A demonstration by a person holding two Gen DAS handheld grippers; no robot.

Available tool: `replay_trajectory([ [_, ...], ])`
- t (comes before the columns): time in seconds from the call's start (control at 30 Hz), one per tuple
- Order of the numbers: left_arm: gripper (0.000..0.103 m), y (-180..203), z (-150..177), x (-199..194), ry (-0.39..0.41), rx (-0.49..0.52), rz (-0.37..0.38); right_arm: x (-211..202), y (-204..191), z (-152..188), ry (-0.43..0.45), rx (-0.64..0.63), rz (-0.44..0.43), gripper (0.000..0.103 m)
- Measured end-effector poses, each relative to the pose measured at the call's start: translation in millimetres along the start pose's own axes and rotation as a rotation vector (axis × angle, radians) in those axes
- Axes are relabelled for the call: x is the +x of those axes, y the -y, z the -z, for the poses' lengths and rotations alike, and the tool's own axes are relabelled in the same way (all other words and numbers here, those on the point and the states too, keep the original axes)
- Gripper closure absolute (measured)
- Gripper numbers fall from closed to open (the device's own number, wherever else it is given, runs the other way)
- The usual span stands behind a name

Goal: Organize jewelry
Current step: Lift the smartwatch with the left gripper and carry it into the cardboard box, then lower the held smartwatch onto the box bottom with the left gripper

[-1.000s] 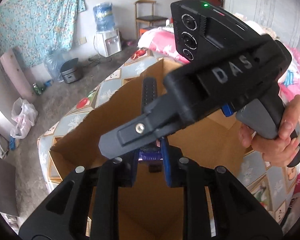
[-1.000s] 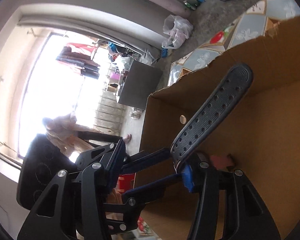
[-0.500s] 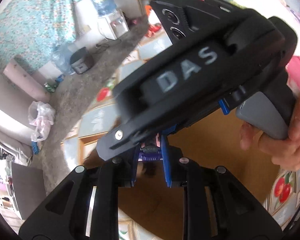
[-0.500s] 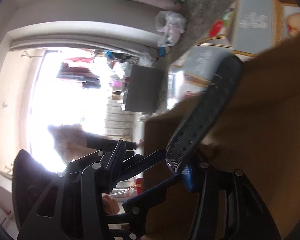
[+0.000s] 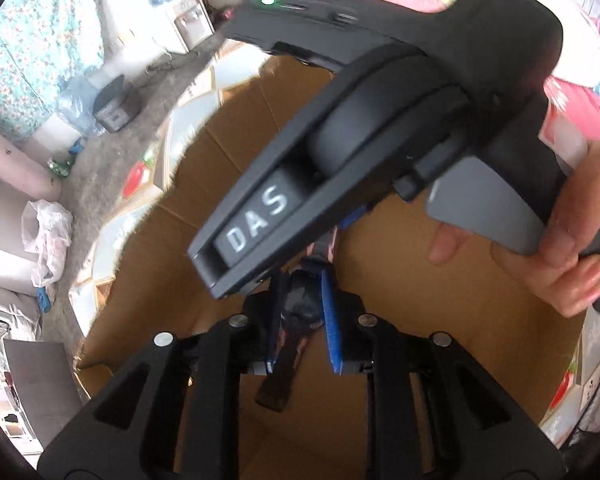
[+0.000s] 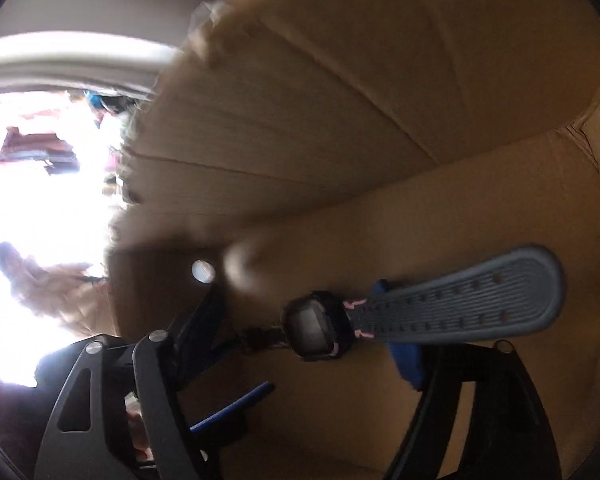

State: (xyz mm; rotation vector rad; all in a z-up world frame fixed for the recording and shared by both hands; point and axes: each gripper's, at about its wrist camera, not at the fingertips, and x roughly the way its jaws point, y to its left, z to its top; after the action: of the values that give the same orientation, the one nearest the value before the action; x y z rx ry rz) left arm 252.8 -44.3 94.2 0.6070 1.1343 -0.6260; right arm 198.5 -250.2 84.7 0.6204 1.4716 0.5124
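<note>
A: Where is the watch [image 5: 300, 304]?

B: Over the open cardboard box [image 5: 440, 344], pinched between the blue pads of the left tongs [image 5: 302, 312]. They are nearly closed on its round case, and one strap [image 5: 278, 376] hangs loose below.

A: And the right tongs [image 6: 320, 360]?

B: Spread wide, holding nothing. One ribbed finger [image 6: 460, 300] lies against the pink-trimmed strap just beside the case.

A: How will it handle?

B: Light, I judge. The case is stiff and the straps floppy, so they will swing. The case edge is the sound place to grip; the glass face could scratch.

A: Any writing?

B: "DAS" on the right tongs' body [image 5: 256, 220]. The watch face is too blurred to read.
</note>
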Motion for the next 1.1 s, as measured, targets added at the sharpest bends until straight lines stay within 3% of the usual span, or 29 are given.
replay_trajectory([
  [0.07, 0.075, 3.6, 0.7, 2.3, -0.035, 0.014, 0.012, 0.5, -8.4, 0.3, -0.026, -0.029, 0.046, 0.024],
  [0.17, 0.061, 10.4, 3.2, 2.2, -0.075, 0.025, 0.016, 1.3, -19.7, 0.7, -0.062, -0.013, 0.090, 0.009],
  [0.3, 0.046, 20.7, 6.5, 6.8, -0.135, 0.049, -0.015, -4.6, -13.8, 3.0, -0.057, 0.017, 0.084, 0.009],
  [0.4, 0.046, 30.4, 7.2, 11.7, -0.162, 0.055, -0.040, -15.1, -7.4, 2.3, -0.053, 0.012, 0.097, 0.009],
  [0.53, 0.047, 53.1, 5.6, 14.2, -0.180, 0.141, -0.112, -22.4, -2.2, 1.1, -0.045, -0.010, 0.092, 0.009],
  [0.63, 0.051, 65.9, 0.9, 13.4, -0.198, 0.157, -0.158, -22.2, 1.4, 0.0, -0.046, 0.008, 0.083, 0.009],
  [0.73, 0.052, 87.8, -1.7, 14.8, -0.190, 0.260, -0.184, -18.2, 1.7, -1.9, -0.034, -0.003, 0.067, 0.009],
  [0.83, 0.054, 98.3, 6.4, 27.8, -0.261, 0.313, -0.236, -15.2, 3.1, -1.9, -0.025, -0.003, 0.056, 0.009],
  [0.93, 0.065, 112.9, 5.6, 18.9, -0.230, 0.385, -0.187, -15.3, 2.5, -0.7, -0.029, -0.004, 0.022, 0.009],
  [1.03, 0.097, 134.0, 0.7, 9.0, -0.218, 0.397, -0.148, -10.6, 0.5, 1.4, -0.010, 0.004, 0.019, 0.009],
  [1.1, 0.103, 137.8, 0.1, 11.9, -0.239, 0.397, -0.103, -10.9, 0.0, 2.0, 0.000, 0.001, 0.016, 0.009],
])
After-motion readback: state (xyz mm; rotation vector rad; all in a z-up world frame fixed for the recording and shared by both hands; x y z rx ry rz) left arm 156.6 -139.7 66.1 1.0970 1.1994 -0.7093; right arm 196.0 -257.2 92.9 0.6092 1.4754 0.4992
